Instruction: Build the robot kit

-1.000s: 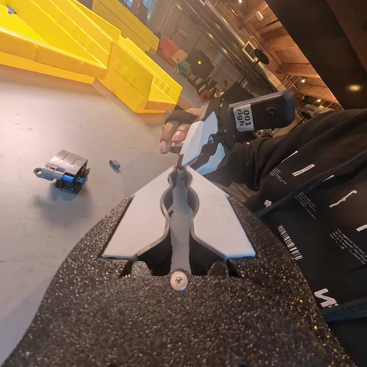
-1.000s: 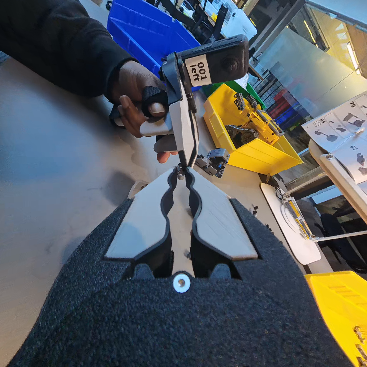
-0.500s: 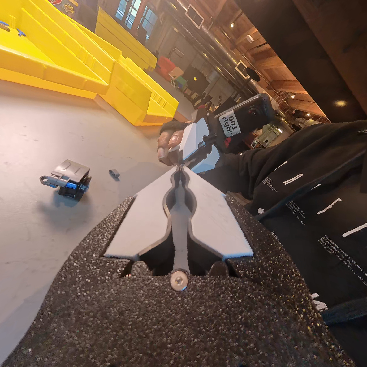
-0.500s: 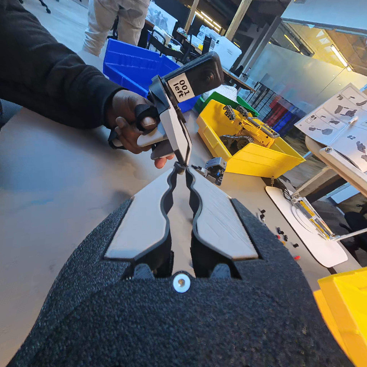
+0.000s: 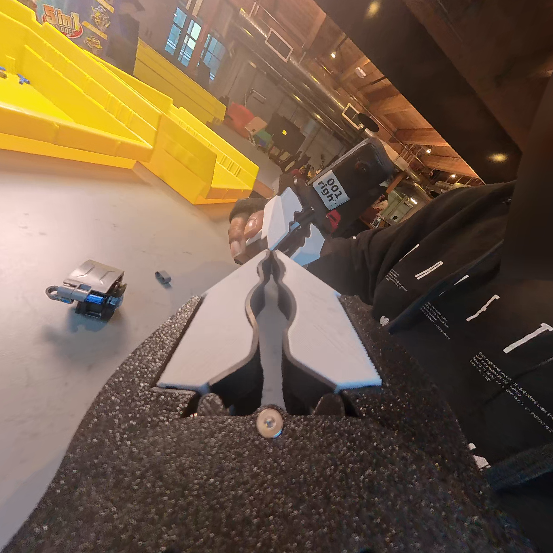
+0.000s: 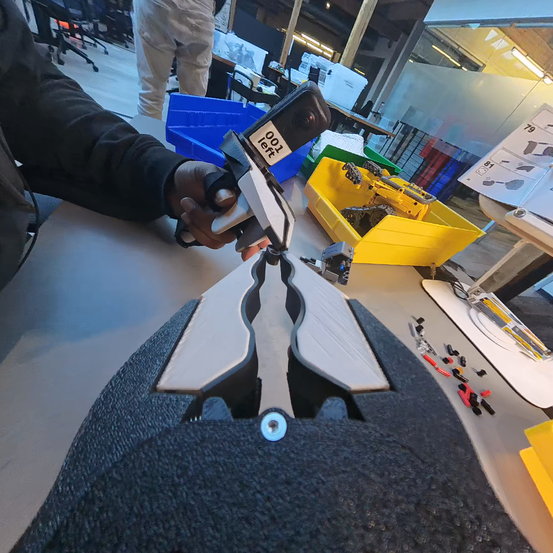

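The small dark grey connector piece is up off the table, pinched between the tips of the right gripper. The left gripper comes down on it from above with its fingers pressed together, tip to tip with the right one. In the left wrist view the left gripper also looks closed, and I cannot tell whether anything thin sits between its tips. A left hand and a right hand grip the handles.

Just beyond the meeting tips lies a small grey and blue brick assembly. Near it is a loose grey bush. Farther out from the right gripper stands a yellow bin with a yellow tracked brick model inside, then a green bin and a blue bin. To that gripper's right lie scattered red and black pins, a white board and an open instruction booklet.

The table is smooth and grey. Around it is an open workshop with timber ceiling beams, and a person stands behind.
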A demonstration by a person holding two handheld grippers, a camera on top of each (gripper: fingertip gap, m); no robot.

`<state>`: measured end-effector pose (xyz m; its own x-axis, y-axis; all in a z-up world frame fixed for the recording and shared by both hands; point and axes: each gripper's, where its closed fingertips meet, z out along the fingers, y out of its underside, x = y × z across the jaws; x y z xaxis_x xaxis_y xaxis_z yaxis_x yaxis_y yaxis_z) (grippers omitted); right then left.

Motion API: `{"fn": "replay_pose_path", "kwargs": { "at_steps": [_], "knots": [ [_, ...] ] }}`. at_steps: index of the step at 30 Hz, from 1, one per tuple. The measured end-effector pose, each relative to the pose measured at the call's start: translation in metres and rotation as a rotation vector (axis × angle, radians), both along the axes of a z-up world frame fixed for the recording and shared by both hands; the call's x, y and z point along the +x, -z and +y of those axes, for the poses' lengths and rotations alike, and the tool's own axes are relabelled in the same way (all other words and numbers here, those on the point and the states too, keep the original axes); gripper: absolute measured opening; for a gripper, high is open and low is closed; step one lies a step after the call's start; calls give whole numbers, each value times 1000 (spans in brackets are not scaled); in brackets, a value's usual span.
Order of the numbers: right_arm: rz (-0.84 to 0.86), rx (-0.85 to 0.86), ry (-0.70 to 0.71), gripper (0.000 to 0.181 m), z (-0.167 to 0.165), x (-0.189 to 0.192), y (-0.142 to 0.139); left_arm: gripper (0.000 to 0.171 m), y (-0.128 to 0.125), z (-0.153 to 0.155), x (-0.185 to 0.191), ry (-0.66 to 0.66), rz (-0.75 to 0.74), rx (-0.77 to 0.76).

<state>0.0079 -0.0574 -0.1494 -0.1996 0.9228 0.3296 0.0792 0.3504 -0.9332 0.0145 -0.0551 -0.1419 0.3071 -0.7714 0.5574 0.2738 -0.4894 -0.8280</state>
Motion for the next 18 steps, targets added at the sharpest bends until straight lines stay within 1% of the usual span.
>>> {"fn": "replay_pose_path", "kwargs": {
  "at_steps": [3, 6, 10, 12, 14, 18],
  "knots": [
    [13, -21, -24, 7, -2, 2, -3, 1, -3, -2, 1, 18, -22, 1],
    [57, 3, -34, 7, -4, 6, -10, 12, -5, -4, -3, 32, -56, -22],
    [83, 82, -48, 7, -10, 7, -13, 17, -7, -14, 5, 127, -106, -76],
    [83, 120, -64, 6, -15, 7, -11, 16, -5, -18, 10, 158, -99, -86],
    [82, 147, -65, 6, -17, 7, -9, 9, -5, -19, 11, 174, -109, -98],
    [64, 162, -46, 6, -13, 6, -5, 8, -1, -15, 10, 144, -87, -112]
  ]
}}
